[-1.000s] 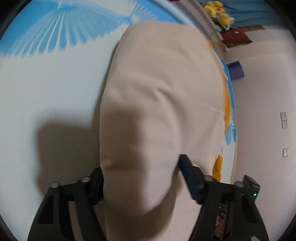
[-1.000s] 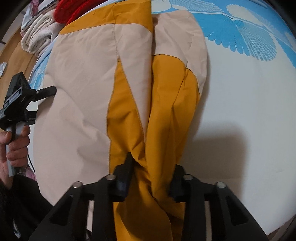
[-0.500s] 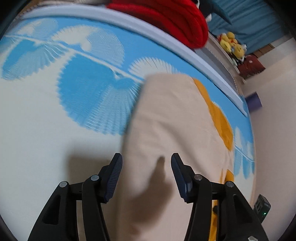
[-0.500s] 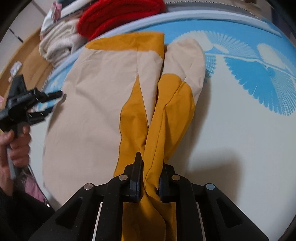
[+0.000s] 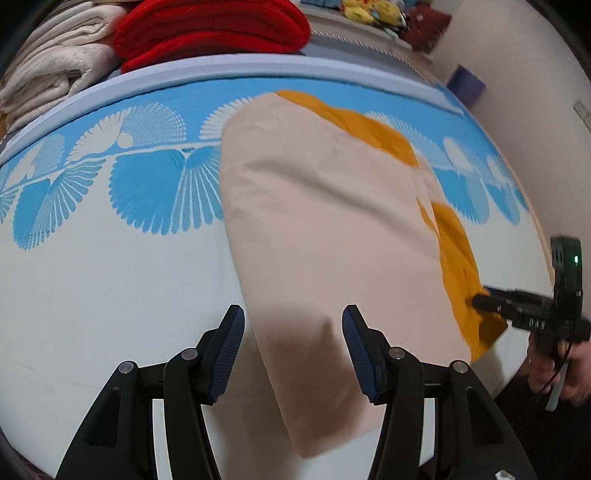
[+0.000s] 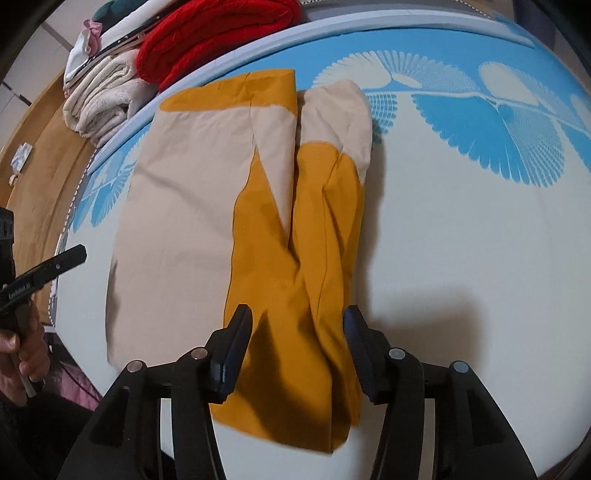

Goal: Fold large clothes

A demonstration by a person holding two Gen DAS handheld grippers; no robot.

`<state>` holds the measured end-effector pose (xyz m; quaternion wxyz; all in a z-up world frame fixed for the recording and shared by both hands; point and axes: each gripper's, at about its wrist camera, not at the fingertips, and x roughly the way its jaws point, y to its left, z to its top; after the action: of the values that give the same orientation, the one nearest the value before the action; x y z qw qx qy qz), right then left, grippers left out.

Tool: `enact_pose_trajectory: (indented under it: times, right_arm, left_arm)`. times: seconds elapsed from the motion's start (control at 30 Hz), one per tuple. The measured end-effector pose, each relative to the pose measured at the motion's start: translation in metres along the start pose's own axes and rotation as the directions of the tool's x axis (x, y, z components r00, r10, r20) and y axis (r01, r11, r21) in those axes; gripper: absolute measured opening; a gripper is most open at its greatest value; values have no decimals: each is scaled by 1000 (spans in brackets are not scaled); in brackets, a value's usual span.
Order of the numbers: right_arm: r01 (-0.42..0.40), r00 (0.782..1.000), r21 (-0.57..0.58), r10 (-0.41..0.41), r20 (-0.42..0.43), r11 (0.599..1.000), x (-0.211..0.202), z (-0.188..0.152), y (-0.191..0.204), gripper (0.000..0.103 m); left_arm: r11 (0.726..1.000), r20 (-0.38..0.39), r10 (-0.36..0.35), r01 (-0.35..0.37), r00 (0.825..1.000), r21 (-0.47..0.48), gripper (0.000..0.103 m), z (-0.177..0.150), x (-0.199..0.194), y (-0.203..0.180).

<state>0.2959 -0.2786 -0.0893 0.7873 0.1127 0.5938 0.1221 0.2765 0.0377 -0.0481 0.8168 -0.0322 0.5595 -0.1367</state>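
A large beige and mustard-yellow garment (image 5: 325, 221) lies folded on the bed; in the right wrist view its yellow part (image 6: 295, 288) runs towards me. My left gripper (image 5: 293, 354) is open above the beige near end, holding nothing. My right gripper (image 6: 297, 354) is open above the yellow near end, the cloth lying loose between the jaws. The right gripper (image 5: 517, 299) also shows at the right edge of the left wrist view, and the left gripper (image 6: 40, 273) at the left edge of the right wrist view.
The bed sheet (image 5: 92, 277) is white with blue fan patterns. A red blanket (image 5: 210, 29) and cream towels (image 5: 48, 70) are stacked beyond the far edge. The bed's near edge runs below both grippers. A wooden floor (image 6: 37, 184) lies to the left.
Both grippers opened and let go of the garment, which now lies flat on the bed. Both grippers pulled back and tilted up, so the far stack came into view.
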Motion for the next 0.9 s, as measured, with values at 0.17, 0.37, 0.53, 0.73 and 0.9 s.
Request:
enact_pose_trajectory:
  times: [0.17, 0.37, 0.53, 0.73, 0.9]
  right_arm:
    - [6, 1000, 19, -6, -14, 1000, -4, -17, 0, 54]
    - [20, 995, -14, -18, 93, 1000, -33, -18, 10, 54]
    - [2, 994, -97, 8, 107, 995, -43, -21, 27, 79]
    - [126, 979, -152, -148, -138, 980, 15, -37, 25, 48]
    - [101, 978, -159, -128, -166, 982, 23, -39, 26, 14]
  left_arm:
    - [995, -38, 41, -37, 998, 90, 51, -12, -1, -19]
    - [991, -47, 75, -69, 996, 119, 51, -15, -4, -19]
    - [990, -73, 83, -74, 994, 122, 51, -14, -2, -17]
    - [978, -202, 148, -113, 968, 174, 52, -24, 34, -21]
    - [972, -254, 202, -160, 946, 174, 54, -29, 52, -15]
